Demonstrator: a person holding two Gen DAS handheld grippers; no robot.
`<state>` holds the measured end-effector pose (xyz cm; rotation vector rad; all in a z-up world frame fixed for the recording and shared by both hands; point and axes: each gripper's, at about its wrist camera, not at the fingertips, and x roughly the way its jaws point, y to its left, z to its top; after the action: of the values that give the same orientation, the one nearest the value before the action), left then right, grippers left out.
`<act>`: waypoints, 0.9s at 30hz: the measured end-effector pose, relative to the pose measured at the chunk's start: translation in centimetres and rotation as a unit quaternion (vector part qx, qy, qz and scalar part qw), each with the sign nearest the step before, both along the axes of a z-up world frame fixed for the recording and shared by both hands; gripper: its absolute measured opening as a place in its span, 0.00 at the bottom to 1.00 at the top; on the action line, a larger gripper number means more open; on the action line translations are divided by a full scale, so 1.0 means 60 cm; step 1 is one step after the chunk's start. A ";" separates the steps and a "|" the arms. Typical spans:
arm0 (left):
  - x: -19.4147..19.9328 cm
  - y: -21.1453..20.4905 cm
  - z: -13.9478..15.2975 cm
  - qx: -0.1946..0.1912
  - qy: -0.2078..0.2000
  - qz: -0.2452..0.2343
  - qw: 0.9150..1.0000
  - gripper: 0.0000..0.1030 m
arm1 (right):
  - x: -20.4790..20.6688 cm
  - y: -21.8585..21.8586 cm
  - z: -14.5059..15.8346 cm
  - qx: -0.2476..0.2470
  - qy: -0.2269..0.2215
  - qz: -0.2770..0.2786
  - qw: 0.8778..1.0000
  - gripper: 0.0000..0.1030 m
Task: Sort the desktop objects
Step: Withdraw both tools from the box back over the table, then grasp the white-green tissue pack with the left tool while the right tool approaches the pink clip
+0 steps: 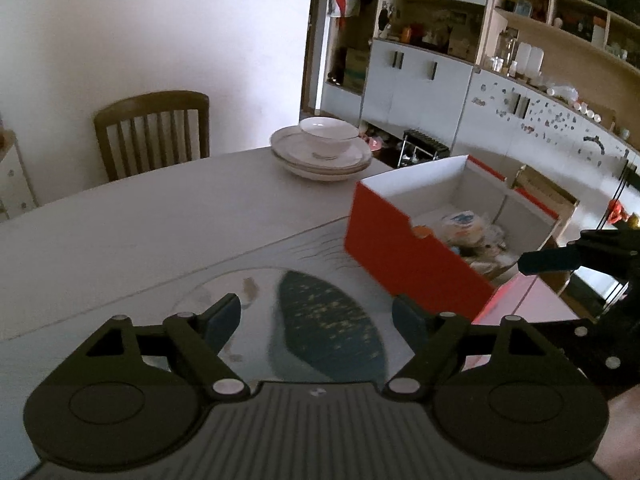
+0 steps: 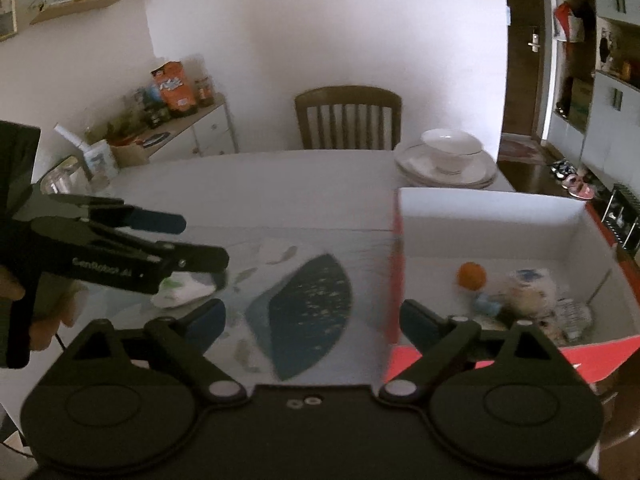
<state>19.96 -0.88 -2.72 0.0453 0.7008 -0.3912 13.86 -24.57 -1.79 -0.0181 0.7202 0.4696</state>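
While both tilt downward, the left gripper (image 1: 316, 316) and right gripper (image 2: 312, 320) gape wide, empty, above the grey table (image 1: 140, 216); red box (image 1: 400, 256) at right.

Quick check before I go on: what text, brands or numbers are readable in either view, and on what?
"GenRobot.AI", roughly; the letters are dim: on the side of the left tongs, right wrist view.
Orange bag on the side cabinet: has print, too blurred to read.
Wrappers in the red box: print too small and blurred.
Nothing else is legible in either view.
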 end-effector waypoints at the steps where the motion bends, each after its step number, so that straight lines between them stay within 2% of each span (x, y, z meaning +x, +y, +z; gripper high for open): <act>1: -0.002 0.010 -0.001 0.001 -0.001 -0.001 1.000 0.80 | -0.003 0.009 -0.002 0.000 0.002 0.002 1.000 0.91; 8: -0.001 0.080 -0.016 0.004 0.002 0.001 1.000 0.88 | -0.024 0.074 -0.013 0.003 0.010 0.014 1.000 0.95; 10: 0.002 0.095 -0.024 0.005 0.003 0.003 1.000 1.00 | -0.030 0.093 -0.016 0.004 0.011 0.019 1.000 0.97; 18: 0.027 0.149 -0.070 0.021 0.013 0.017 1.000 1.00 | -0.046 0.177 -0.052 -0.007 0.030 0.037 0.999 0.97; 25: 0.061 0.174 -0.106 0.038 0.033 0.006 0.999 1.00 | -0.056 0.241 -0.085 -0.027 0.045 0.047 0.997 0.97; 27: 0.072 0.180 -0.111 0.039 0.036 -0.010 0.999 1.00 | -0.055 0.250 -0.093 -0.029 0.052 0.045 0.997 0.97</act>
<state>24.29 9.90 -9.39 0.1135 0.7867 -0.3854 10.57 -9.56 -7.40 -0.0807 0.8382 0.5396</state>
